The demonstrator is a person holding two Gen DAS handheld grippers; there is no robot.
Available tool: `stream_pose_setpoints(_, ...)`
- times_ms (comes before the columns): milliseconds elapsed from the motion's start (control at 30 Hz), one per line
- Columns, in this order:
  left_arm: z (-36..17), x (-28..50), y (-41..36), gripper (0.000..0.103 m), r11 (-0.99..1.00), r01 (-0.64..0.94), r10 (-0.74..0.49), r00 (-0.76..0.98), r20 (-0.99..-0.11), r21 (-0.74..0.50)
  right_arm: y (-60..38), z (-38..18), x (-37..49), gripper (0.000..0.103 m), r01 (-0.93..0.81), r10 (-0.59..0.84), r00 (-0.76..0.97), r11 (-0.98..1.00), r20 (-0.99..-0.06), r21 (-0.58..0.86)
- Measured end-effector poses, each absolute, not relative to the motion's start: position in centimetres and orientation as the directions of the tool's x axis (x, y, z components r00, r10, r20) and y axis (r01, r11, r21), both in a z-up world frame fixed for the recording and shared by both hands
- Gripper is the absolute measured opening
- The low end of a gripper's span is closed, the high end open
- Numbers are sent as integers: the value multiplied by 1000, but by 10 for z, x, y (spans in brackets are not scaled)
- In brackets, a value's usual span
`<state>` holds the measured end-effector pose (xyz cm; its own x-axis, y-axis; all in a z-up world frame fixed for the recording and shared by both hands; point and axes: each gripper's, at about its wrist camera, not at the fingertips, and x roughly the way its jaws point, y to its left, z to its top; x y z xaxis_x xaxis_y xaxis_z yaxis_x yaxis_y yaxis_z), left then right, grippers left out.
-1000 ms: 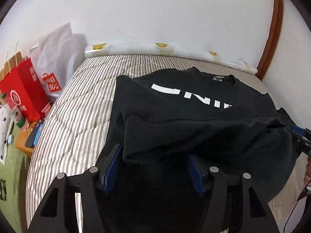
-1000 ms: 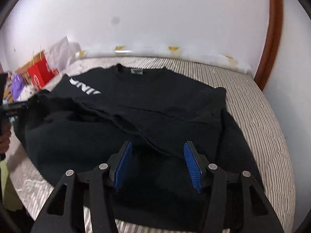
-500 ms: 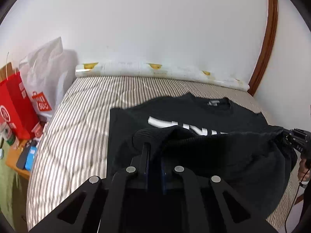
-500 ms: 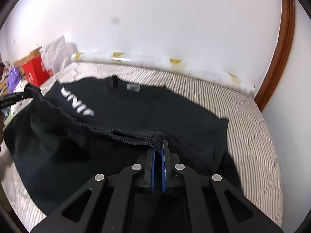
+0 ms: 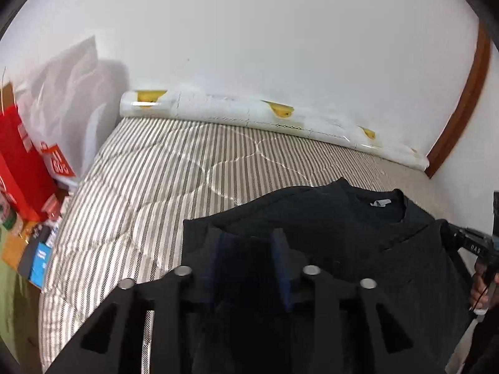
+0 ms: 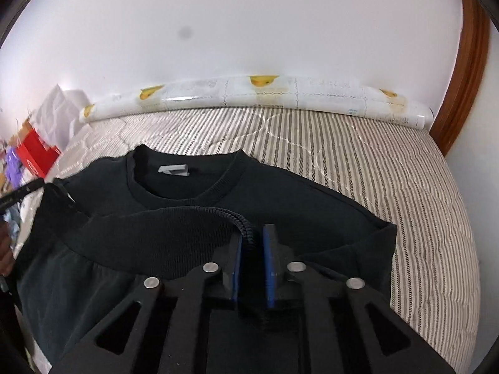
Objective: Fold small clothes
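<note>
- Right gripper [image 6: 252,261]: blue pads a little apart, the ribbed hem of the black sweatshirt [image 6: 193,237] between them.
- Left gripper [image 5: 249,265]: fingers spread, dark cloth between them; grip unclear.
- Sweatshirt lies folded hem-to-collar on the striped mattress [image 6: 389,168].

A striped mattress [image 5: 162,180], a patterned roll [image 6: 265,93] along the white wall (yellow motifs), a red bag [image 5: 21,168] and white bag [image 5: 68,93] beside it
</note>
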<state>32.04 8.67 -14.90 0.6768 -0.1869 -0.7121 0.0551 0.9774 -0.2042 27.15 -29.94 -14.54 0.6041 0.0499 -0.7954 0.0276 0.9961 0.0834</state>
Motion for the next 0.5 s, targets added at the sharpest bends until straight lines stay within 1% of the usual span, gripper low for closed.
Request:
stream_pose_setpoints(33,-150,319,89,45,975,59,-196,675,-712,-213,-301,-143,266,34,32,36,614,997,-789,70)
stream_pose_setpoints(67,-151,317,91,47,973,69,-209,670,-712,-220,-302,-140,262,42,34,21,625,998,-781,54)
stream_pose_setpoints(167,-154,310,92,48,973,94,-218,662,-717,-209,-310,-126,243,47,42,-16,669,999,-743,16)
stream_pose_setpoints(300,-159,308,87,48,973,115,-226,648,-727,-200,-330,-110,222,51,74,-25,696,997,-718,37)
stream_pose_setpoints(333,-160,309,85,48,974,117,-223,645,-731,-193,-334,-107,215,53,78,-22,702,996,-711,46)
stream_pose_setpoints(367,-162,310,82,48,976,118,-214,641,-737,-181,-336,-107,211,57,73,-13,705,996,-709,55)
stream_pose_setpoints(500,-168,315,69,48,984,120,-178,636,-751,-131,-333,-125,207,58,40,9,668,998,-745,48)
